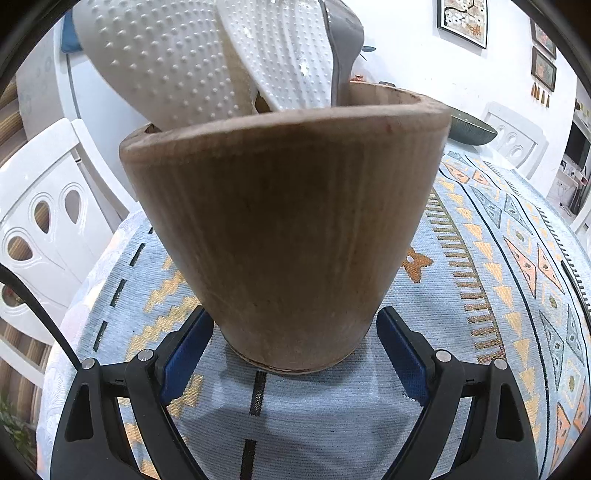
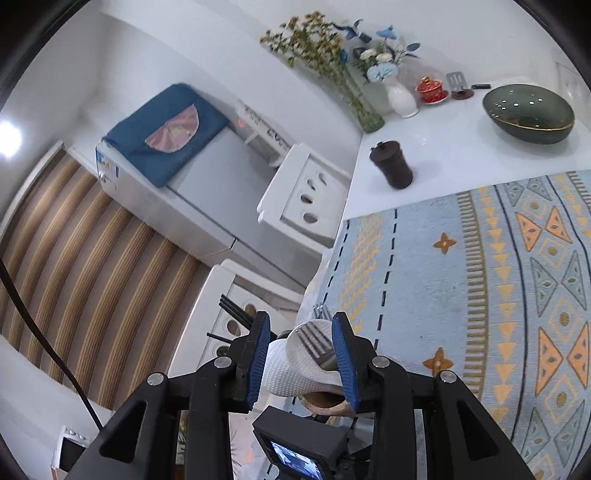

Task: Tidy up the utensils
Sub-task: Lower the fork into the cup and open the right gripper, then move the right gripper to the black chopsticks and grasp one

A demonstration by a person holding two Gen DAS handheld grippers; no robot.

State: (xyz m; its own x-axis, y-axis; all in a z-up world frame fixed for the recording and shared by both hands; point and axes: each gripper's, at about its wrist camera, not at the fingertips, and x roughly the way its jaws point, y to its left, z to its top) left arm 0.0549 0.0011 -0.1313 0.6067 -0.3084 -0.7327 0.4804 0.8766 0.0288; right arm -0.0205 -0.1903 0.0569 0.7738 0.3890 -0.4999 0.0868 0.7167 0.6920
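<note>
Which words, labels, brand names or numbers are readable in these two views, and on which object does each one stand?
None can be read.
Washing machine: a panel strip and a front sticker carry print, too small and blurred.
Framed pictures: only artwork shows.
Wooden utensil holder: no marking shows.

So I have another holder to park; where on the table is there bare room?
Free: the patterned cloth right of the wooden holder, and the white tabletop between the brown grinder and green bowl. Crowded: the far corner with vases and red cup.
</note>
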